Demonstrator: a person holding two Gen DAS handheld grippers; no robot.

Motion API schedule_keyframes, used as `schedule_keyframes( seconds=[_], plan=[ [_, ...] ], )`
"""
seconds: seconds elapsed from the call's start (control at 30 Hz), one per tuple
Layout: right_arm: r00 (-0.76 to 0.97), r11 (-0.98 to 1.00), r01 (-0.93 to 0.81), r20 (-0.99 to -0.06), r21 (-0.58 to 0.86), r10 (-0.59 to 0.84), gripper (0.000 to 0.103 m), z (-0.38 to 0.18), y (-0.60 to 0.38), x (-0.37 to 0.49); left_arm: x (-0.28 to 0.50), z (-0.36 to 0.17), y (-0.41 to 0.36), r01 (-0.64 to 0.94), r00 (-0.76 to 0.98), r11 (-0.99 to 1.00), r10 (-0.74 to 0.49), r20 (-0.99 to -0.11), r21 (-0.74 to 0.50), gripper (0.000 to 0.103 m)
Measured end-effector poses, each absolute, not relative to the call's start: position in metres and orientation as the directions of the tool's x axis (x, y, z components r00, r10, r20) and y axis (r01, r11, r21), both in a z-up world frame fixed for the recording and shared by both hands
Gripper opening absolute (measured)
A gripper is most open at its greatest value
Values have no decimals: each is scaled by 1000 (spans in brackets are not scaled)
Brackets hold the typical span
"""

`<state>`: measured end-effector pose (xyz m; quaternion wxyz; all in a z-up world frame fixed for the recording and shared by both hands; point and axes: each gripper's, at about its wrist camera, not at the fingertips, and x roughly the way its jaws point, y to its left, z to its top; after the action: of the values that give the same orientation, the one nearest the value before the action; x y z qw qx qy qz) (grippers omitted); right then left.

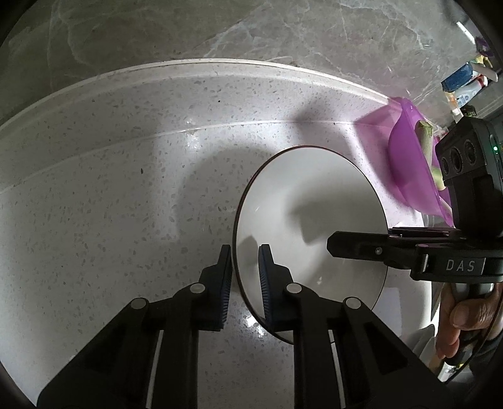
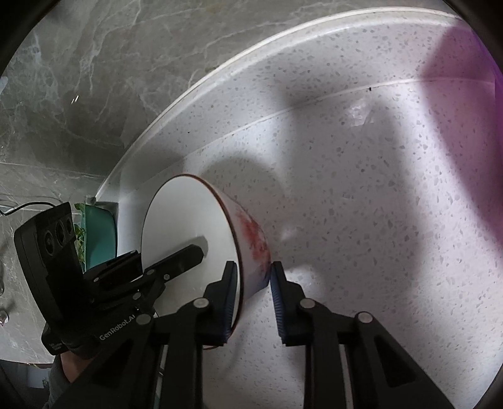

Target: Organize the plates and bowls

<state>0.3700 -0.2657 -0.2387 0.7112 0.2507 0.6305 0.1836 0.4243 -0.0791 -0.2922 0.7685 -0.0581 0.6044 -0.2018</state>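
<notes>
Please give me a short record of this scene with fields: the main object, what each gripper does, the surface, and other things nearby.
main object: white bowl with a dark rim and a red pattern outside, on its base
left gripper: shut on the bowl's rim, one finger inside, one outside
right gripper: straddles the opposite rim, one finger inside, one outside; contact looks made
surface: speckled white countertop
wall: grey marble
nearby: purple plastic basin beside the bowl

- L tongs: angled steeply down, pads nipped on the bowl rim.
- R tongs: angled down, straddling the opposite wall, pads clamped.
</notes>
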Motion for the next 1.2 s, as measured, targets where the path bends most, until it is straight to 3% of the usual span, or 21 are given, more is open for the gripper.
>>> schedule_keyframes(
  seconds=[0.6, 1.2],
  plan=[
    [175, 787, 43, -780, 616, 601, 24, -203, -291, 353, 405, -251, -89, 252, 183, 901, -402, -897, -353, 13],
    [252, 785, 58, -770, 617, 586, 27, -146, -341, 247, 309, -182, -156, 370, 154, 841, -474, -867, -394, 13]
  ],
)
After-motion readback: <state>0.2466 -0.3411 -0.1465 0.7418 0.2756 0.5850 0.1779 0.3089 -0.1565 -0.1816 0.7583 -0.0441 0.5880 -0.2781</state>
